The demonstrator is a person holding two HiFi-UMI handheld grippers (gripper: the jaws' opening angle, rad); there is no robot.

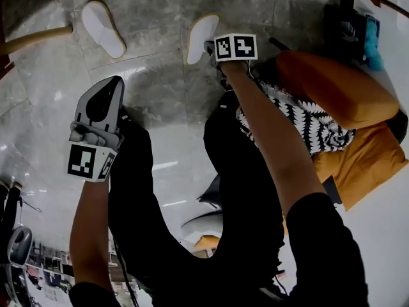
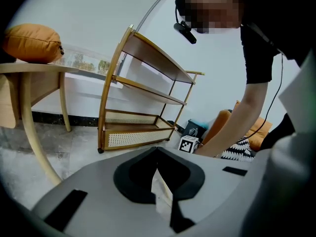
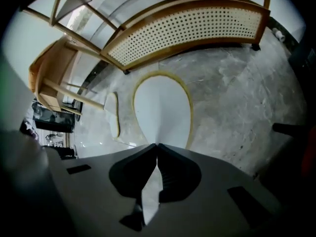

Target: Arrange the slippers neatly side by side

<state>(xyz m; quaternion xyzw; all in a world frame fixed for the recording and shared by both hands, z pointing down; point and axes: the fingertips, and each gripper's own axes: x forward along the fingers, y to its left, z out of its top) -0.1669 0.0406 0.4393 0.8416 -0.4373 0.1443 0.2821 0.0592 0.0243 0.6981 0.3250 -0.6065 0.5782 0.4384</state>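
Two white slippers lie on the grey marble floor. The left slipper lies alone at the upper left of the head view, and shows edge-on as the left slipper in the right gripper view. My right gripper is shut on the right slipper. In the right gripper view, that right slipper, a white oval with a yellow rim, runs from the floor into the closed right gripper. My left gripper is shut and holds nothing, well below the left slipper. The left gripper faces the shelf.
A wooden rattan shelf rack stands on the floor just beyond the slippers, seen as the rack in the right gripper view. A wooden table bears an orange cushion. Orange cushions and a patterned one lie at the right.
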